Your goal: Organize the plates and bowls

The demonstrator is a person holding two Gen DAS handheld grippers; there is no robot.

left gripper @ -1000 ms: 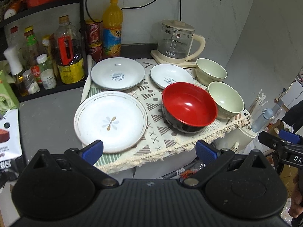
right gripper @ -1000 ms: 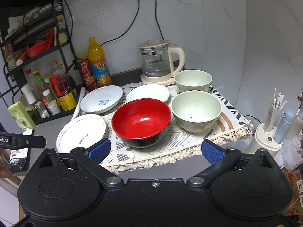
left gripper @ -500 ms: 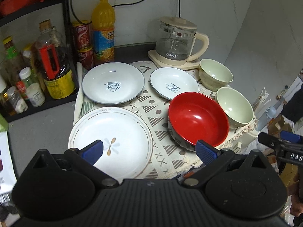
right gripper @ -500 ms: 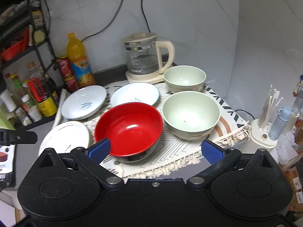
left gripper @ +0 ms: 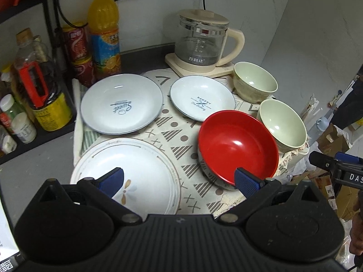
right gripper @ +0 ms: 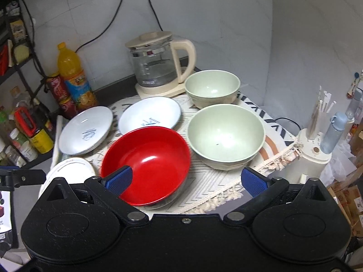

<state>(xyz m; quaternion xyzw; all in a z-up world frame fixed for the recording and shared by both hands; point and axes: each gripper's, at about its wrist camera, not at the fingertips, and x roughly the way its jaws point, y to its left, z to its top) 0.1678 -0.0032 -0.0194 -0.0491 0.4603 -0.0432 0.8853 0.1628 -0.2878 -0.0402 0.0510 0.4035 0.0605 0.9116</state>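
Both hand-held grippers had closed in on the spread of dishes over the last second, so that every dish loomed larger and the near edge of the patterned cloth (left gripper: 172, 136) slid under the black housings at the bottom of both views. Nothing on the desk (left gripper: 34, 167) itself had shifted; only the cameras had advanced. Largest of the lot, the flower-marked plate (left gripper: 136, 165) lay at lower left of the left wrist view, and the left hand-held gripper (left gripper: 179, 180) hung over its near rim with jaws wide apart, one blue pad over the plate and the other over the near lip of the red bowl (left gripper: 236, 145). Behind it sat the big pale-blue plate (left gripper: 122, 104), printed with script, at centre left, and the smaller pale-blue plate (left gripper: 202, 97) at centre. In the right wrist view the right hand-held gripper (right gripper: 187, 181) was likewise spread open and empty, its left pad over the red bowl's near rim, with the larger green bowl (right gripper: 226, 133) just right of the red one and the smaller green bowl (right gripper: 212, 88) beyond it beside the kettle (right gripper: 158, 63). As a judgement, the approach was nearly over and no stacking had begun: three plates and three bowls lay separate, and the red bowl or the flower plate looked the likeliest first pick.
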